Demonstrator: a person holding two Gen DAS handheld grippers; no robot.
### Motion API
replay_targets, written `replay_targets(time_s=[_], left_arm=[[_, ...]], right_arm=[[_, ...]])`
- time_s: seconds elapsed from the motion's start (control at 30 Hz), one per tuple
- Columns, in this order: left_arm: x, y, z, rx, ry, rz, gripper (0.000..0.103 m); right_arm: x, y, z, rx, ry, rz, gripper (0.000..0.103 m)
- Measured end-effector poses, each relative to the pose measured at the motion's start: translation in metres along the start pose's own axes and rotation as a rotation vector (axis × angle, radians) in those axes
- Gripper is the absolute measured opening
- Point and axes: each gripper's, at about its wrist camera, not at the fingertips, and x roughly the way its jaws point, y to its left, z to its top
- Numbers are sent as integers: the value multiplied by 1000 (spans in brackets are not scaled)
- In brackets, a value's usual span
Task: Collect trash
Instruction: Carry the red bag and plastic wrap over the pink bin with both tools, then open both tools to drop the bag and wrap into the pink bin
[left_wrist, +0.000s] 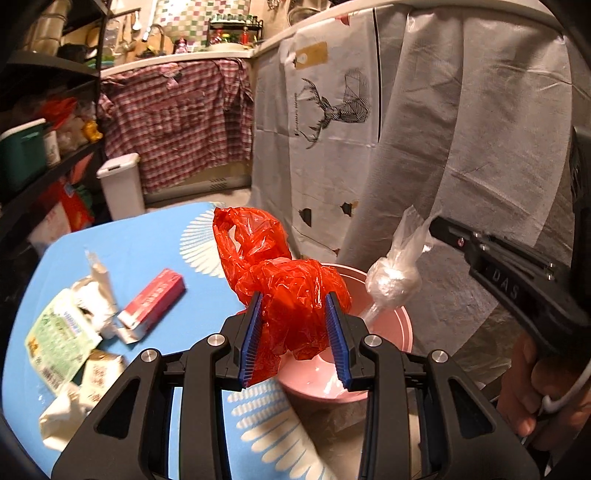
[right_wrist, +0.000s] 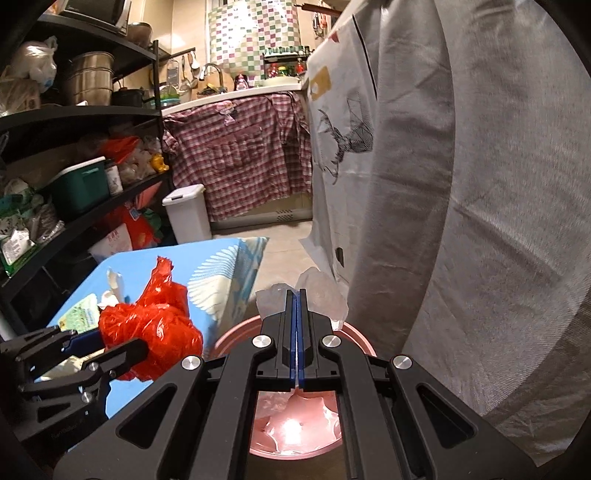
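Note:
My left gripper (left_wrist: 294, 302) is shut on a crumpled red plastic bag (left_wrist: 284, 280), which hangs over the near rim of a pink bin (left_wrist: 402, 325). In the right wrist view the same red bag (right_wrist: 147, 328) sits in the left gripper (right_wrist: 122, 345) at the lower left. My right gripper (right_wrist: 297, 295) is shut on a clear plastic bag (right_wrist: 325, 291) and holds it above the pink bin (right_wrist: 236, 332). From the left wrist view that clear bag (left_wrist: 391, 280) dangles from the right gripper (left_wrist: 434, 225) over the bin.
A blue table (left_wrist: 140, 243) carries a red box (left_wrist: 153, 299), a green-and-white packet (left_wrist: 62, 332) and crumpled white wrappers (left_wrist: 96, 299). A white lidded bin (left_wrist: 122, 184) stands on the floor beyond. A grey cloth (left_wrist: 443, 129) hangs on the right. Dark shelves (right_wrist: 74, 147) fill the left.

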Motion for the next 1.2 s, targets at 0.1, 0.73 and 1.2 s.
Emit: replay_targets(time_s=[0.1, 0.73, 1.2], left_arm=[[14, 0, 2, 0, 15, -14, 34], [61, 0, 3, -8, 63, -33, 37], [56, 10, 12, -25, 59, -13, 49]], right_arm=[[8, -5, -3, 7, 16, -5, 0], [33, -11, -10, 27, 61, -4, 1], [37, -14, -11, 43, 71, -46, 46]])
